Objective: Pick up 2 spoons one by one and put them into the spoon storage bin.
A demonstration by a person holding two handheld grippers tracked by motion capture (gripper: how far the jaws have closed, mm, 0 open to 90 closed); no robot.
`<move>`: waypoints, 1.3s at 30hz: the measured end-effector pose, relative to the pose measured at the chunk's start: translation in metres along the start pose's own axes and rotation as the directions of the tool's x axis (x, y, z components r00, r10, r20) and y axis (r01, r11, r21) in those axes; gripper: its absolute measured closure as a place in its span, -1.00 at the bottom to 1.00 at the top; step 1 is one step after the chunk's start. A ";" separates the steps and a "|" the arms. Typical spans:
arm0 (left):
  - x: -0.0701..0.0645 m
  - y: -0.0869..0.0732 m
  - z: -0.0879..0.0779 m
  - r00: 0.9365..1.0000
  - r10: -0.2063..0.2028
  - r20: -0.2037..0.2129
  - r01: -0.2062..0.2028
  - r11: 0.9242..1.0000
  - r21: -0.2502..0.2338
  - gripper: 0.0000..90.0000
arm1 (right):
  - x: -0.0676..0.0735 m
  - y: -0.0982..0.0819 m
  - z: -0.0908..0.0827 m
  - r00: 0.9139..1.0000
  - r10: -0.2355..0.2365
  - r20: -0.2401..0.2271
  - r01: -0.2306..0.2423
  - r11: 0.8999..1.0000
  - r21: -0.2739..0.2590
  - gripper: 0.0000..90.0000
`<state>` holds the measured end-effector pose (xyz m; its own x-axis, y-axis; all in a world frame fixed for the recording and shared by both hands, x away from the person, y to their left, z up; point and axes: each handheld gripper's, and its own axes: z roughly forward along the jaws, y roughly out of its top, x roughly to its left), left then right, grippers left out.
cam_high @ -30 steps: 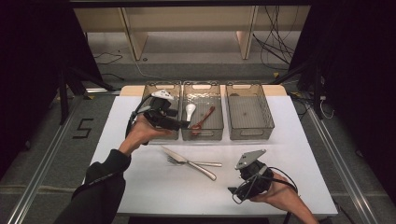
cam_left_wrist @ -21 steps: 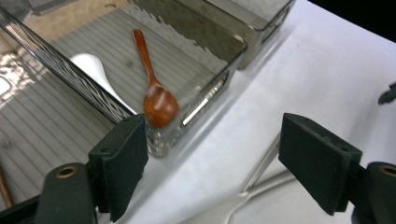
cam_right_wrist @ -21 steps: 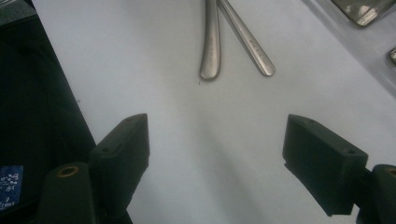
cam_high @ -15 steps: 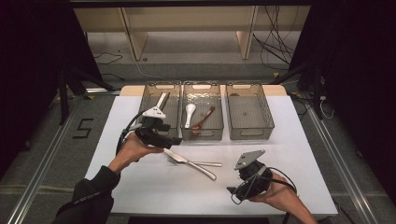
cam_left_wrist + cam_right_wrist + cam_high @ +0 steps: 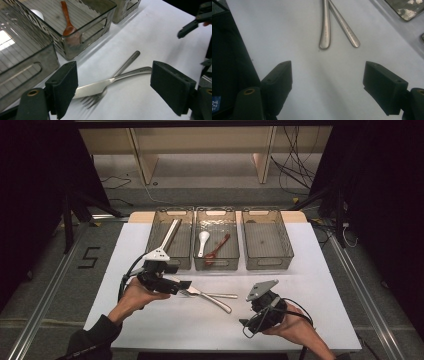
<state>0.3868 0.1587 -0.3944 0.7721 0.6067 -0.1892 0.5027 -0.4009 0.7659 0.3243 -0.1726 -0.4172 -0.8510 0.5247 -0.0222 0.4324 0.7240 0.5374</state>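
Cutlery sorting moves on: the left gripper [image 5: 186, 284] has come back from the bins to the table's middle, jaws spread and just opening wider, empty, over the crossed knife [image 5: 100, 86] and fork [image 5: 98, 98]. Next pick is probably the knife. The right gripper [image 5: 243, 322] waits near the front edge, spread. The gripper hides the fork's tines from above.

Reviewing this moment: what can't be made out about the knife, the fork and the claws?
- Knife: blade tip hidden behind the left claw's pad, left gripper view.
- Fork and knife heads: cut off by the top edge, right gripper view.
- Right claw: its opening is hidden by the hand, high view.
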 end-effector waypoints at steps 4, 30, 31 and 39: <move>-0.006 -0.005 -0.003 1.000 0.012 -0.008 -0.012 1.000 0.005 -0.53 | -0.001 0.007 0.007 1.000 0.003 -0.005 -0.003 1.000 -0.002 -0.43; -0.012 -0.030 -0.023 0.999 0.005 -0.053 -0.007 1.000 -0.027 -0.58 | -0.004 0.061 0.062 0.998 -0.011 -0.061 0.013 0.999 0.036 -0.12; -0.012 -0.030 -0.024 0.998 0.008 -0.060 -0.010 1.000 -0.030 -0.58 | -0.005 0.062 0.064 0.998 -0.013 -0.061 0.015 0.999 0.039 -0.11; -0.011 -0.031 -0.029 0.997 -0.005 -0.076 0.000 0.998 -0.060 -0.58 | -0.010 0.071 0.075 0.998 -0.004 -0.067 0.007 0.999 0.043 -0.01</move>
<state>0.3516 0.1842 -0.3986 0.7378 0.6592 -0.1453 0.4787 -0.3592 0.8011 0.3861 -0.0929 -0.4423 -0.8707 0.4908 0.0318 0.4388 0.7461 0.5007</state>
